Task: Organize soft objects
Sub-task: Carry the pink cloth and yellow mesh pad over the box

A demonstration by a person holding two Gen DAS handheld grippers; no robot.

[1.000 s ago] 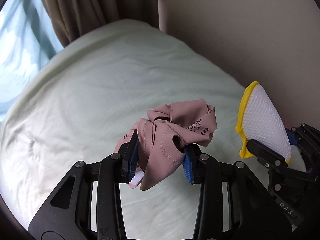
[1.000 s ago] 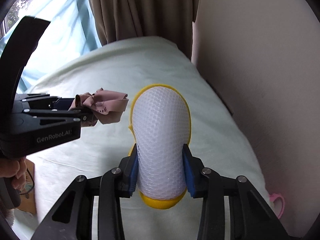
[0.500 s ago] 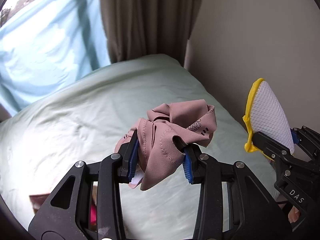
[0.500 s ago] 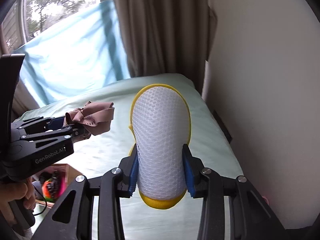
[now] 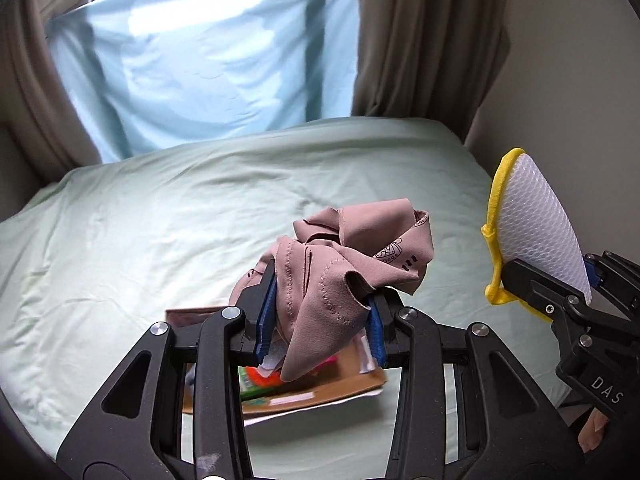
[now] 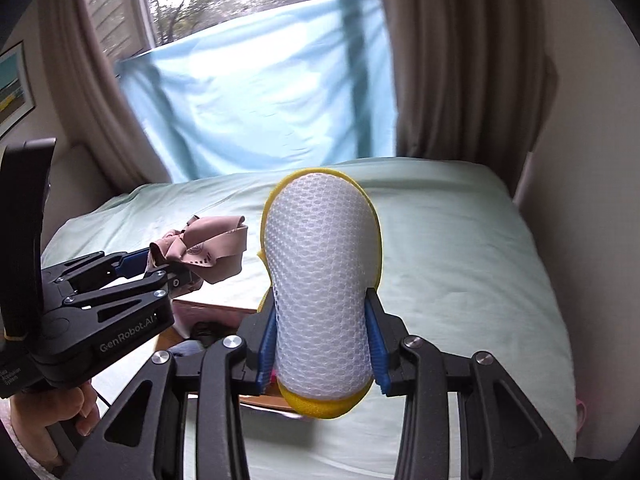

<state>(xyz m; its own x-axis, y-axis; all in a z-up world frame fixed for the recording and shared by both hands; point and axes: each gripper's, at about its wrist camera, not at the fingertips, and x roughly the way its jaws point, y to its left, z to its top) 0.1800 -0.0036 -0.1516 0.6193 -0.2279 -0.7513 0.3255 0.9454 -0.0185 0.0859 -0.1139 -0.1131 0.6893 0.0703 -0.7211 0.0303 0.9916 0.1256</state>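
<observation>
My left gripper [image 5: 322, 312] is shut on a crumpled dusty-pink cloth [image 5: 340, 268] and holds it in the air above a cardboard box [image 5: 320, 392]. My right gripper [image 6: 322, 344] is shut on a white mesh sponge with yellow trim [image 6: 320, 280], held upright above the bed. In the left wrist view the sponge [image 5: 536, 232] shows at the right edge. In the right wrist view the left gripper [image 6: 160, 268] with the pink cloth [image 6: 208, 248] is at the left.
A pale green bed [image 5: 140, 232] fills the scene. The open cardboard box [image 6: 208, 316] lies on it and holds colourful items [image 5: 260, 380]. A light blue sheet [image 5: 200, 60] hangs over the window between brown curtains [image 5: 420, 40]. A wall [image 6: 592, 100] runs along the right.
Both grippers have pulled back and tilted up with their loads. The window and blue sheet have come into view, and the cardboard box now shows beneath the grippers.
</observation>
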